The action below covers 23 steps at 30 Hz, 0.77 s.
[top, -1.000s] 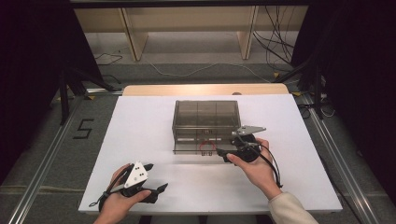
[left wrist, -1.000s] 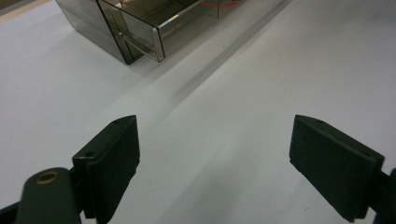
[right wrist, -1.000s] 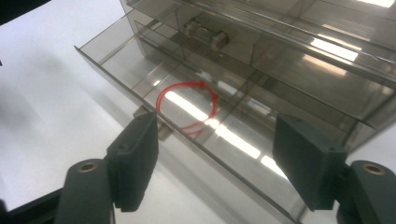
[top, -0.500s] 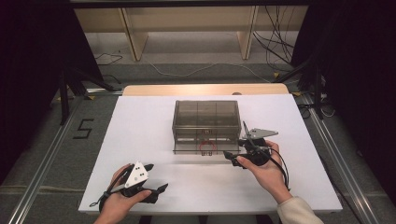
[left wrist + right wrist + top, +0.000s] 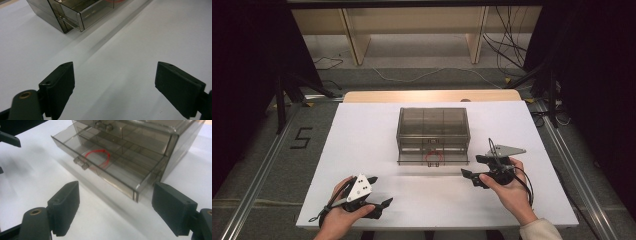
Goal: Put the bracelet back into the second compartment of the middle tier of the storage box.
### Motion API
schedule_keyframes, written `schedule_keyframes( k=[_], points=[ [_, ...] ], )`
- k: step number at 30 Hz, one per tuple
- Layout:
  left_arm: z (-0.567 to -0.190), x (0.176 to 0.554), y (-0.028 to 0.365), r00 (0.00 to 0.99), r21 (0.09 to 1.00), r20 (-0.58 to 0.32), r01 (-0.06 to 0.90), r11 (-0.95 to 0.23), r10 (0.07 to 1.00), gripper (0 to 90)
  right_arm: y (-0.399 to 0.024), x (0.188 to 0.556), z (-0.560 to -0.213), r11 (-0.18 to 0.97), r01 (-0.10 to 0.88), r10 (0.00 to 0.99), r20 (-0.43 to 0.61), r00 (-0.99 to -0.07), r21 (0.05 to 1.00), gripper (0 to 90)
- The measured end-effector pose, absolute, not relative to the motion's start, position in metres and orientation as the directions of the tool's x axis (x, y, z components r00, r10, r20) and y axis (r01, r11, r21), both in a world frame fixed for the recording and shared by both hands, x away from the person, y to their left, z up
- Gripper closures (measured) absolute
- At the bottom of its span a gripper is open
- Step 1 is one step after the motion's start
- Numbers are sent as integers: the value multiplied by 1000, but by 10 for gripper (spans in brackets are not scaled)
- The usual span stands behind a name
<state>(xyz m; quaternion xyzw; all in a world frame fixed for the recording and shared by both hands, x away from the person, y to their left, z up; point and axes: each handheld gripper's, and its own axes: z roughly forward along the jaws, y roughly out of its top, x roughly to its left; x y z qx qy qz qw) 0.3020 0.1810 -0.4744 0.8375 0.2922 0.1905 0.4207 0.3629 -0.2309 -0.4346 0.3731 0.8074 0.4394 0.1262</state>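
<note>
A smoky clear drawer cabinet (image 5: 433, 129) stands mid-table. Its bottom drawer (image 5: 100, 171) is pulled out, and a red loop like a rubber band (image 5: 98, 158) lies inside it. The drawer's corner (image 5: 80, 17) appears at the top of the left gripper view. My right gripper (image 5: 474, 167) hovers right of the drawer's front, jaws wide apart and empty, aimed at the drawer's right end. Near the front-left table edge my left gripper (image 5: 379, 191) is held low over the white surface, open and empty.
The white tabletop (image 5: 362, 140) spreads around the cabinet. A wooden strip (image 5: 432, 96) edges the far side. Metal rails (image 5: 257, 175) run along the floor at both sides, and cables (image 5: 507, 55) lie behind the table.
My right gripper has drawn back from the drawer front toward the right and the near side. The left gripper has stayed put.
</note>
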Motion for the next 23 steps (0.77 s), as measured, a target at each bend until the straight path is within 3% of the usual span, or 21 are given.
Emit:
schedule_keyframes(
  k=[23],
  points=[
    [-476, 299, 171, 782, 820, 49, 324, -472, 622, 160, -266, 332, -464, 310, 510, 725, 148, -673, 802, 214]
  ],
)
